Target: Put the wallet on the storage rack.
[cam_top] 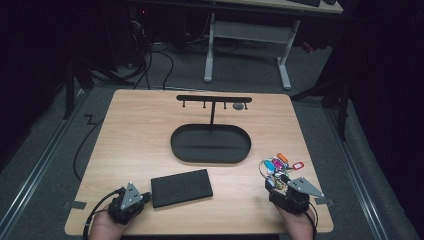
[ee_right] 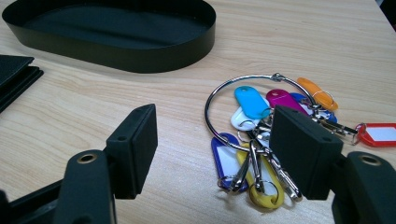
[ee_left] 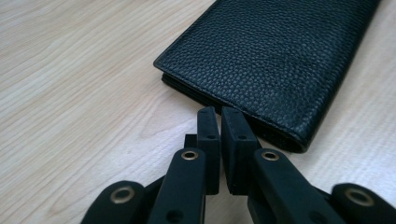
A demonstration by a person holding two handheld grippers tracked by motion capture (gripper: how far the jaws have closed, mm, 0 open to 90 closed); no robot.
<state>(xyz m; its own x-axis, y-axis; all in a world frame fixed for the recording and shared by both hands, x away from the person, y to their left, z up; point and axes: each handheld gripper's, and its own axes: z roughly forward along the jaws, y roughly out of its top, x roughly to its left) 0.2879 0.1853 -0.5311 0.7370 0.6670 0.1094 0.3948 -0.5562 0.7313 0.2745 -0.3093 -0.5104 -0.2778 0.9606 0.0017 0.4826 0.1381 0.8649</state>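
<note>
Black wallet and key bunch on a pale wooden table, a gripper at each.

The wallet (cam_top: 181,187) lies flat near the table's (cam_top: 135,135) front edge, and the left gripper (ee_left: 220,122) sits just beside its near corner with its fingers (ee_left: 208,140) closed together on nothing. The bunch of keys (ee_right: 261,135), a metal ring with coloured tags, lies at the front right, and the right gripper (ee_right: 212,140) is low over it with its fingers spread wide, one of them above the tags. Behind them stands a black oval tray (cam_top: 210,145) with a hook stand (cam_top: 214,99). A hand holds each gripper from the near edge, low and pointing forward. The room around is dark, with a grey floor (cam_top: 45,165) and cables.
</note>
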